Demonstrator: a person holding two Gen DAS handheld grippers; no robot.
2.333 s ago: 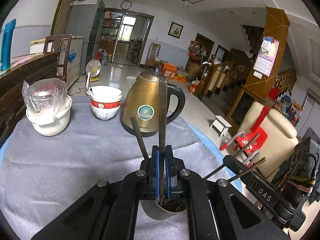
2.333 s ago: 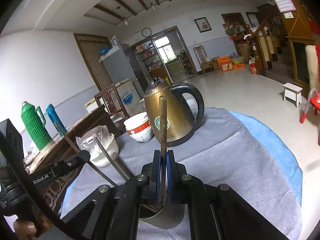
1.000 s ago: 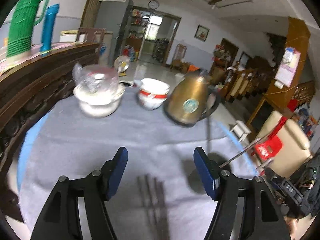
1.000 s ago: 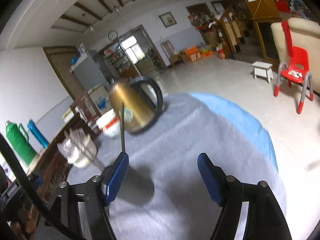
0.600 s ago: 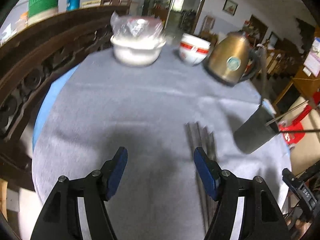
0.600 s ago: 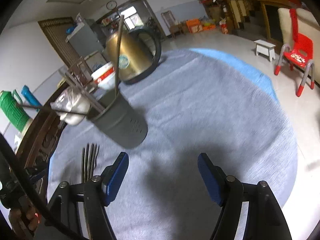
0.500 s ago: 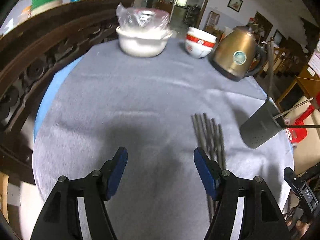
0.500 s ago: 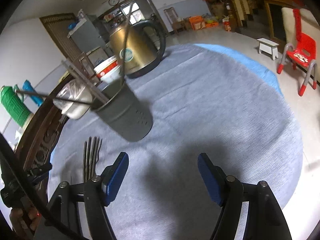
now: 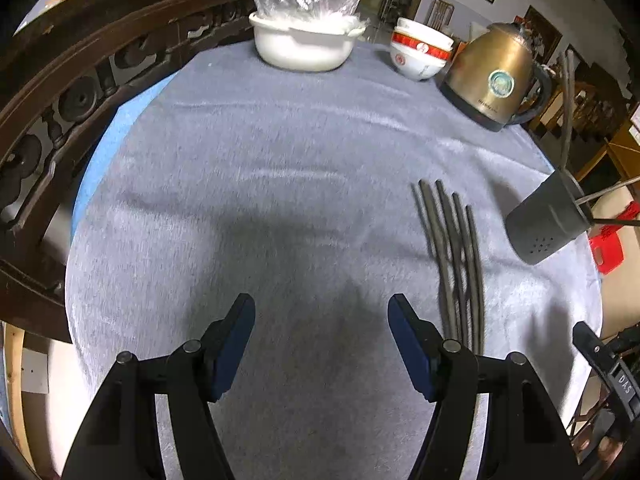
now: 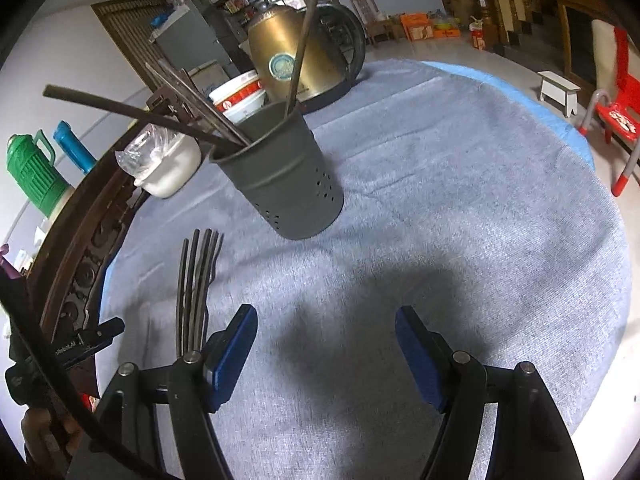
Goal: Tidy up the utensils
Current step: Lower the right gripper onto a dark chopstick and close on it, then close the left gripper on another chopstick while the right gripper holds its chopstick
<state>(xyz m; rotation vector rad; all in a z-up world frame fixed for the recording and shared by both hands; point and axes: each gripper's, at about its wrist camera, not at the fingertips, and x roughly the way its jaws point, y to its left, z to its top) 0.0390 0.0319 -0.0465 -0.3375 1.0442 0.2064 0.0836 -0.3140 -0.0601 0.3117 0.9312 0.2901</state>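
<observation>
A dark grey perforated holder cup (image 10: pixel 286 184) stands on the grey tablecloth (image 10: pixel 460 208) with several dark chopsticks (image 10: pixel 192 114) leaning out of it. It also shows at the right edge of the left wrist view (image 9: pixel 548 222). Several loose dark chopsticks (image 9: pixel 454 248) lie side by side on the cloth, to the right of my left gripper (image 9: pixel 322 320) and just left of my right gripper (image 10: pixel 326 330); they also show in the right wrist view (image 10: pixel 196 280). Both grippers are open, empty and above the cloth.
A gold kettle (image 9: pixel 496 84), stacked red-and-white bowls (image 9: pixel 420 54) and a white pot covered with plastic (image 9: pixel 306 34) stand at the far side. A carved dark wood rail (image 9: pixel 60 92) runs along the left. The table edge drops to the floor at the right (image 10: pixel 600 184).
Both grippers were shut on chopsticks over the holder, then opened and pulled back and up. The holder and the loose chopsticks have come into view, and the left view has shifted slightly closer.
</observation>
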